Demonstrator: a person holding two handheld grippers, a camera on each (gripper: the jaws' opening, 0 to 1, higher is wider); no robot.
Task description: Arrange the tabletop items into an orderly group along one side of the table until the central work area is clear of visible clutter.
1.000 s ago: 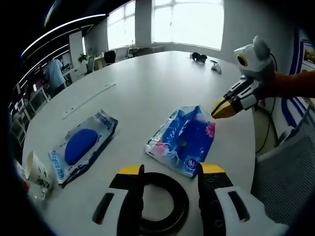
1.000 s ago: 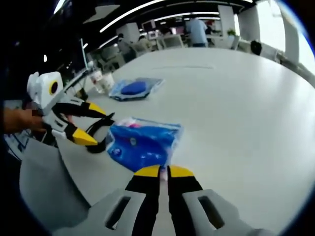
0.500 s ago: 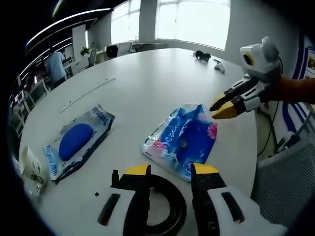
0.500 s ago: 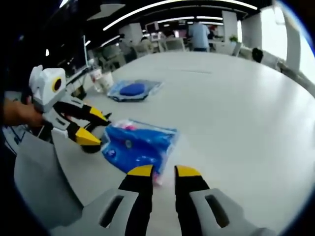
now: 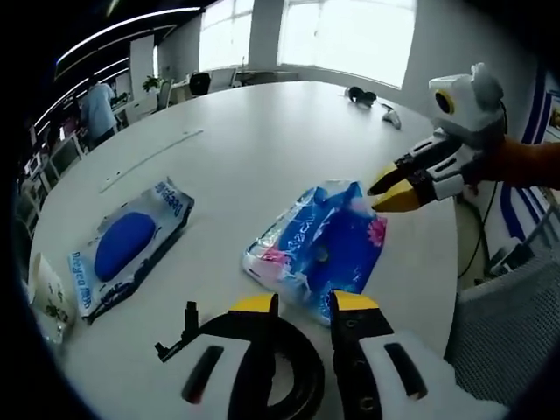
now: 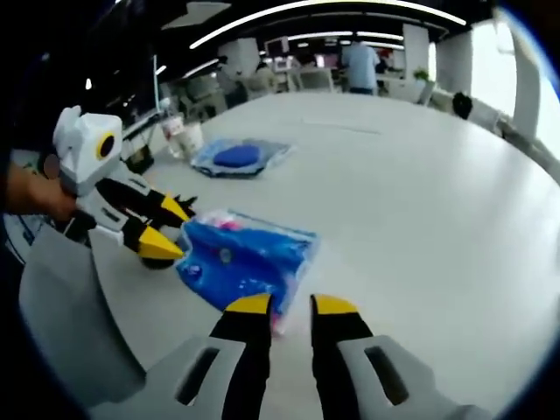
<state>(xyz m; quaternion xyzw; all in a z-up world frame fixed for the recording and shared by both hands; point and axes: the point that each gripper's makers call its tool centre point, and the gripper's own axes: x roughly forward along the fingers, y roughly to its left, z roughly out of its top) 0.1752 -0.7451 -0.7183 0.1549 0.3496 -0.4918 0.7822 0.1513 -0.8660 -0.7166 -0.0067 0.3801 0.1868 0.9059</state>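
My left gripper (image 5: 302,306) jaws nearly close on the black ring (image 5: 293,385) at the tabletop (image 5: 262,149) edge, my right gripper (image 6: 282,304) slightly parted beside the blue packet (image 6: 241,262); I should pinch squarely before sliding.

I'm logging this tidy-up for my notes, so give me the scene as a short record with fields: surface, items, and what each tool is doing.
surface: round white table
item 1: blue floral soft pack, lying flat near the table edge
item 2: clear pack with blue oval label, flat, apart from the first
item 3: black ring with a clip end, at the near edge
item 4: paper cup, at the edge
left tool: jaws narrowly apart over the black ring
right tool: open, tips at the floral pack's edge
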